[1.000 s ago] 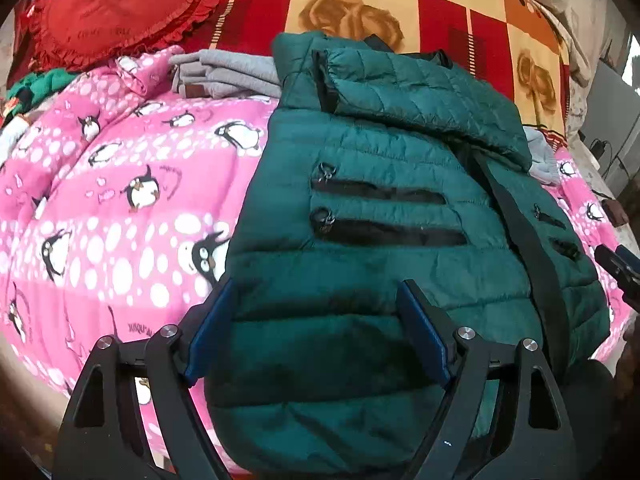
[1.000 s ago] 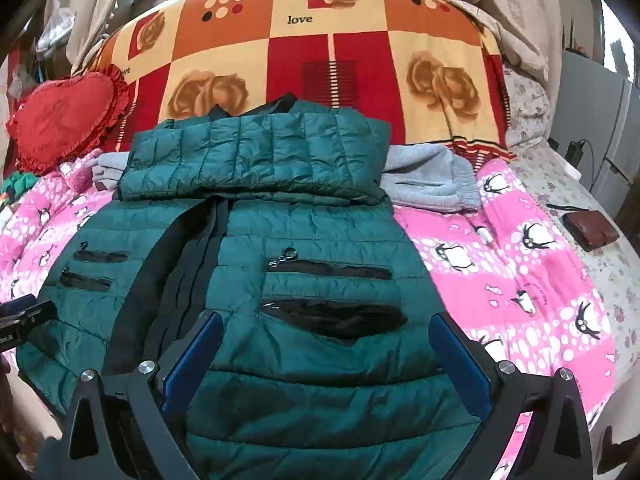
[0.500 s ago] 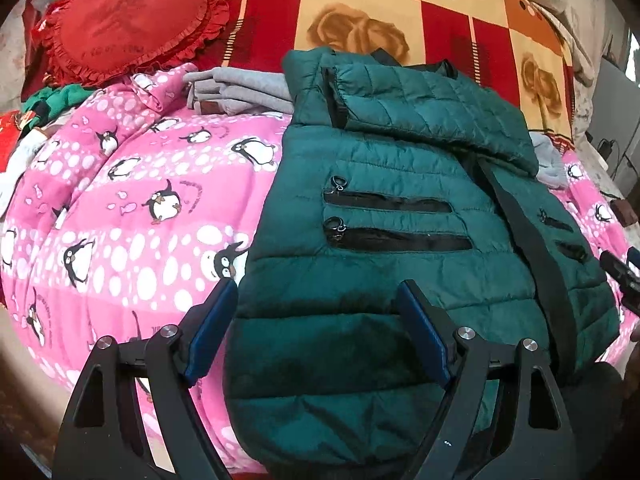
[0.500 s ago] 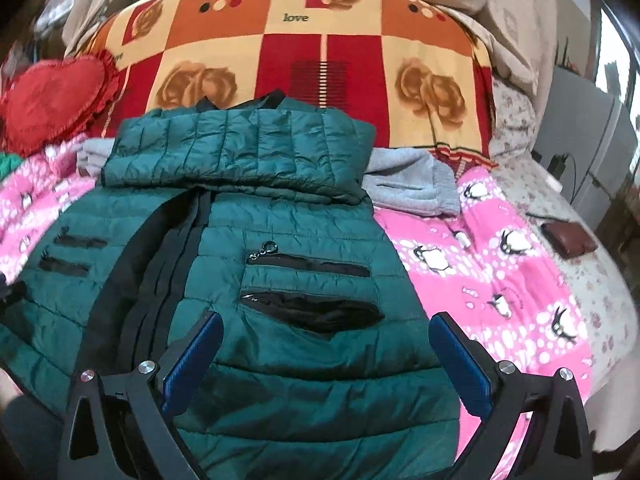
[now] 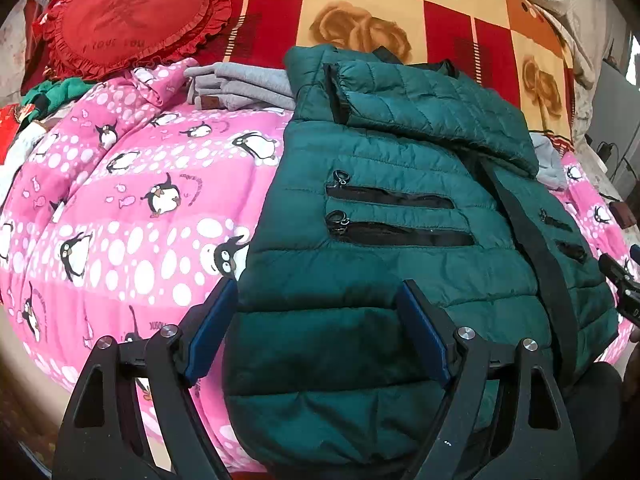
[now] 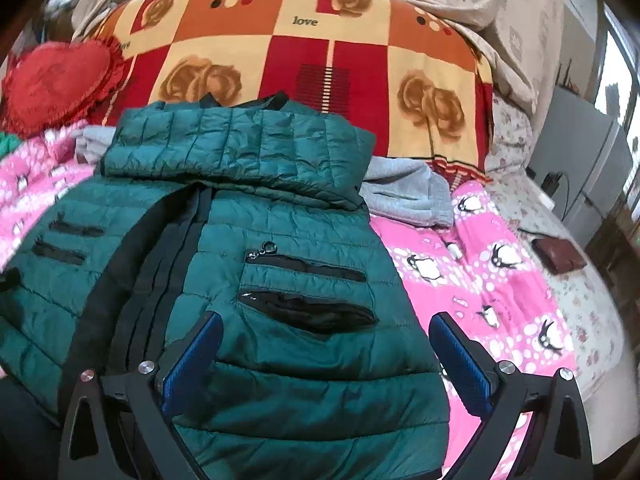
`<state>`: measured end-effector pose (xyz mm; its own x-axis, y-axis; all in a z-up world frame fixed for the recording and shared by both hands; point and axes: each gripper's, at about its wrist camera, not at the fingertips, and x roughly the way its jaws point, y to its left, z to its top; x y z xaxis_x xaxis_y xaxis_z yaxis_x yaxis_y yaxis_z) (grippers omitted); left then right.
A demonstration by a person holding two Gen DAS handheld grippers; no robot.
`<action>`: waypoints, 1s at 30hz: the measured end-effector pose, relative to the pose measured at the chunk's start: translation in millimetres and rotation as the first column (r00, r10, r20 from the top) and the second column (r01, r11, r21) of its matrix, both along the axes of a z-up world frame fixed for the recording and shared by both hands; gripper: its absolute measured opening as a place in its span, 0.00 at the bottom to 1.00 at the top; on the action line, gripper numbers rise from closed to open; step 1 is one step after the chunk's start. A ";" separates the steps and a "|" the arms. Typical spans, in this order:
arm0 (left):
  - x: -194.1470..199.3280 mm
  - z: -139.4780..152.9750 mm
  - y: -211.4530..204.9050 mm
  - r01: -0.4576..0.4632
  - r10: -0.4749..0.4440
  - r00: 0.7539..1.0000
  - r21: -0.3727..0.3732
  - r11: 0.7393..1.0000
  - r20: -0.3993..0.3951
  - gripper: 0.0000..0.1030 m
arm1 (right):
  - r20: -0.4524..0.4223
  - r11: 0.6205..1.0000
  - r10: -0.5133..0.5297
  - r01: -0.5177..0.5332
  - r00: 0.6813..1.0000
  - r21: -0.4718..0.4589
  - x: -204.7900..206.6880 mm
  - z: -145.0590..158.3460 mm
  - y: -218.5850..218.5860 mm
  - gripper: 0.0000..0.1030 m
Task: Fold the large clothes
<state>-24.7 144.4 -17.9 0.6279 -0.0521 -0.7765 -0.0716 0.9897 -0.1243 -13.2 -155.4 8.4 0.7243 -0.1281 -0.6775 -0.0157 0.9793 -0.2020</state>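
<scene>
A dark green puffer jacket [image 5: 384,264] lies face up on the pink penguin quilt [image 5: 132,216], with a black zip strip down its middle and its sleeves folded across the chest [image 6: 236,152]. My left gripper [image 5: 320,312] is open over the jacket's lower left part, one blue pad [image 5: 212,328] at the jacket's side edge. My right gripper [image 6: 326,334] is open over the lower right part, below the zipped pockets [image 6: 304,312]; it also shows at the right edge of the left wrist view [image 5: 618,284]. Neither gripper holds any cloth.
Folded grey clothes [image 5: 240,84] lie behind the jacket, showing on both sides of it [image 6: 408,196]. A red heart-shaped pillow [image 5: 128,28] and a checked "love" blanket [image 6: 312,52] are at the back. A brown wallet [image 6: 558,254] lies at the right, beside a grey cabinet [image 6: 588,160].
The right wrist view has tilted and swung slightly, so the jacket sits a little further left in it. The jacket and both open grippers are otherwise unchanged.
</scene>
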 end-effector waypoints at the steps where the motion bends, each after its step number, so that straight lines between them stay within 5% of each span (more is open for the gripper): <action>1: -0.1 0.8 1.6 0.003 -0.003 1.000 -0.003 1.000 0.000 0.80 | 0.007 0.997 -0.001 0.000 1.000 0.082 -1.4 7.9 -11.0 0.99; 4: 0.3 5.5 15.8 0.020 -0.019 1.000 -0.046 0.999 0.014 0.80 | 0.087 0.958 0.024 -0.047 0.996 0.282 -10.2 28.3 -45.2 0.99; 6: 2.5 6.9 29.5 0.034 -0.032 0.999 -0.086 0.996 0.028 0.80 | 0.120 0.971 0.038 -0.065 0.992 0.229 -13.4 28.7 -62.7 0.99; 12: 16.8 -17.2 59.7 0.061 -0.066 0.998 -0.210 0.976 -0.014 0.80 | -0.019 0.973 0.045 -0.039 0.999 0.227 1.5 -24.8 -114.1 0.99; 18: 13.5 -32.9 43.6 0.138 -0.150 0.988 -0.273 0.952 -0.023 0.80 | -0.107 0.886 0.032 0.021 0.994 0.463 2.0 -77.7 -155.6 0.99; 22: 11.1 -35.0 29.2 0.201 -0.217 0.976 -0.298 0.933 -0.020 0.91 | -0.032 0.858 0.070 -0.043 0.997 0.511 -9.9 -80.9 -155.3 1.00; 26: 6.6 -37.3 27.2 0.232 -0.244 0.970 -0.306 0.923 0.001 0.95 | 0.041 0.775 0.188 -0.174 0.981 0.607 -18.5 -83.5 -155.8 1.00; 30: -0.8 -41.3 32.6 0.225 -0.223 0.974 -0.332 0.916 0.044 0.95 | 0.072 0.769 0.215 -0.215 0.974 0.602 -26.2 -91.9 -154.4 1.00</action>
